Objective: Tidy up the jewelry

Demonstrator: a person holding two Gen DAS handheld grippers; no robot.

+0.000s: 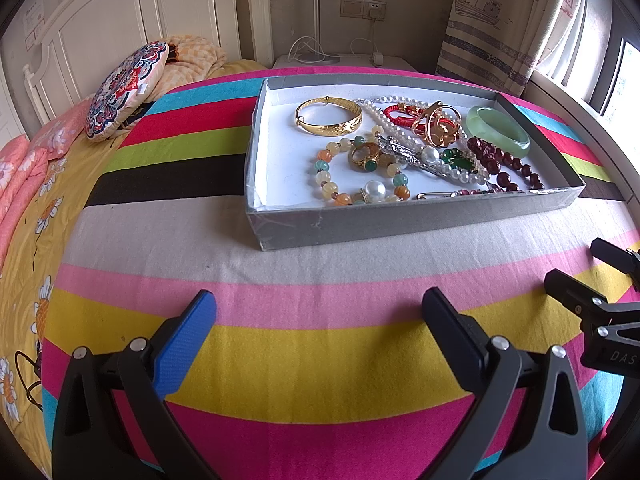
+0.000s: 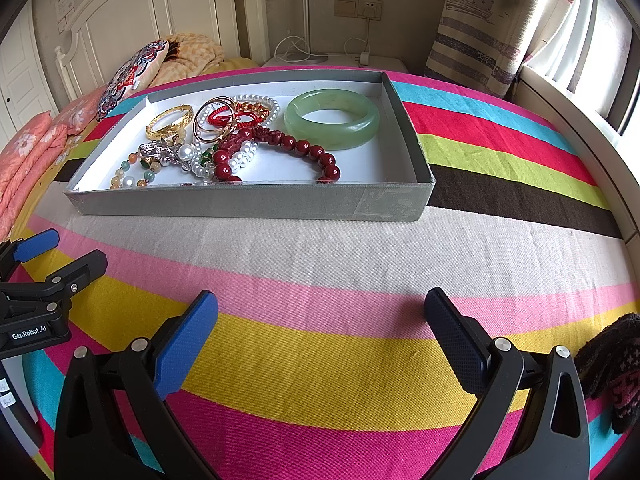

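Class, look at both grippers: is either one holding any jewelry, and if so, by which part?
Nothing is held. The left gripper and right gripper are both open above the striped cloth.

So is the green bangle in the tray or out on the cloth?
In the tray. The green bangle lies flat on the white floor of the grey tray, near its right wall, apart from both open grippers.

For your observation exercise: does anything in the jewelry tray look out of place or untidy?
Yes. In the grey tray the pearl necklace, red bead bracelet and other pieces lie tangled, overlapping in one heap.
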